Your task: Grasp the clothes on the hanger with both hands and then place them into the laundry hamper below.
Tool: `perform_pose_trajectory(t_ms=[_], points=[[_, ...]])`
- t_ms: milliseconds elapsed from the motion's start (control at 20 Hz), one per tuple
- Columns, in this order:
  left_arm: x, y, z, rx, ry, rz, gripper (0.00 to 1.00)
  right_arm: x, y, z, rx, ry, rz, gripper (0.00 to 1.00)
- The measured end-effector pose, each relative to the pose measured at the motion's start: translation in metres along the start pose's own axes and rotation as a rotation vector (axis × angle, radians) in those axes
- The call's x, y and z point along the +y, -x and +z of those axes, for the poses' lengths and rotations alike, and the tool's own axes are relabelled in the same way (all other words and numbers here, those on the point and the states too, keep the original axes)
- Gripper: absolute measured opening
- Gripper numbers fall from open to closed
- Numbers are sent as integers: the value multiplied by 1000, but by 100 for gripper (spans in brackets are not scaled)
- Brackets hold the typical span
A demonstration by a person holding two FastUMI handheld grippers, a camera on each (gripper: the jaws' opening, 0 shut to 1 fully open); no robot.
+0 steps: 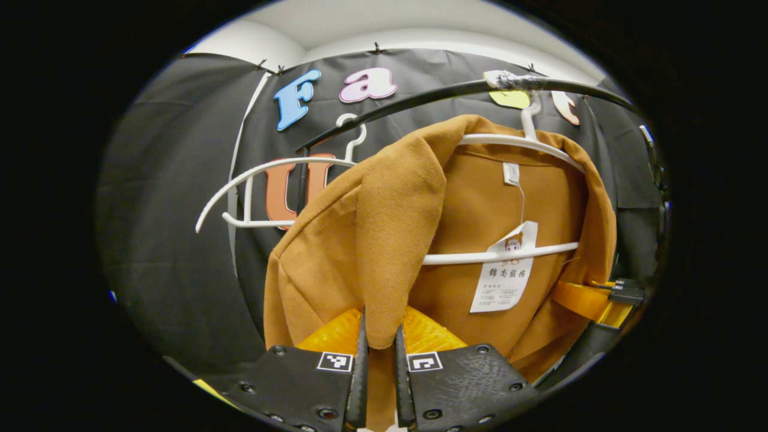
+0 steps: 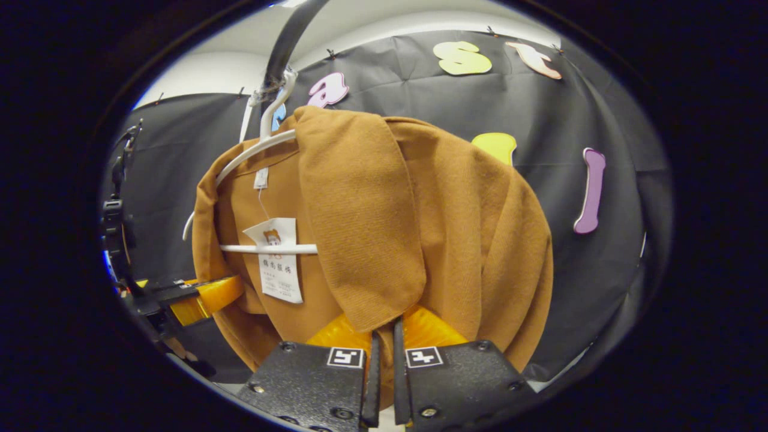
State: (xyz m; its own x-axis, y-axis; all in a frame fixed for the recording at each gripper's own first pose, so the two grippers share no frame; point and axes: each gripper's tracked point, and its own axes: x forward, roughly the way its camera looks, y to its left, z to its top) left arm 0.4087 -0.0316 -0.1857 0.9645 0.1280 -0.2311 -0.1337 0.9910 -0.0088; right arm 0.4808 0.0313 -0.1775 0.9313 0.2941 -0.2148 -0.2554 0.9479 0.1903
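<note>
A brown jacket [image 1: 480,204] hangs open on a white hanger [image 1: 516,141] from a black rail [image 1: 420,99]. In the left gripper view my left gripper [image 1: 379,345] is shut on the lower end of one front lapel, the cloth pinched between both fingers. The right gripper view shows the same jacket [image 2: 468,228] on its hanger [image 2: 252,150], with my right gripper [image 2: 383,342] shut on the other lapel's lower end. Each view catches the other gripper at the jacket's far edge: the right one [image 1: 600,300] and the left one [image 2: 198,297].
An empty white hanger [image 1: 270,180] hangs on the rail to the left of the jacket. A paper tag [image 1: 504,276] dangles inside the collar, over the hanger's crossbar. The black cloth wall stands close behind the rail [image 2: 282,42].
</note>
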Motion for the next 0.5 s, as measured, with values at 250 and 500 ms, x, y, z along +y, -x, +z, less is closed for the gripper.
perform_pose_trajectory(t_ms=[250,500], points=[[3,2,2,-1,39,-18,6,0,-7,-7,60,-87,173,4],[9,7,5,23,52,-71,1,-8,-1,4,60,-178,352,4]])
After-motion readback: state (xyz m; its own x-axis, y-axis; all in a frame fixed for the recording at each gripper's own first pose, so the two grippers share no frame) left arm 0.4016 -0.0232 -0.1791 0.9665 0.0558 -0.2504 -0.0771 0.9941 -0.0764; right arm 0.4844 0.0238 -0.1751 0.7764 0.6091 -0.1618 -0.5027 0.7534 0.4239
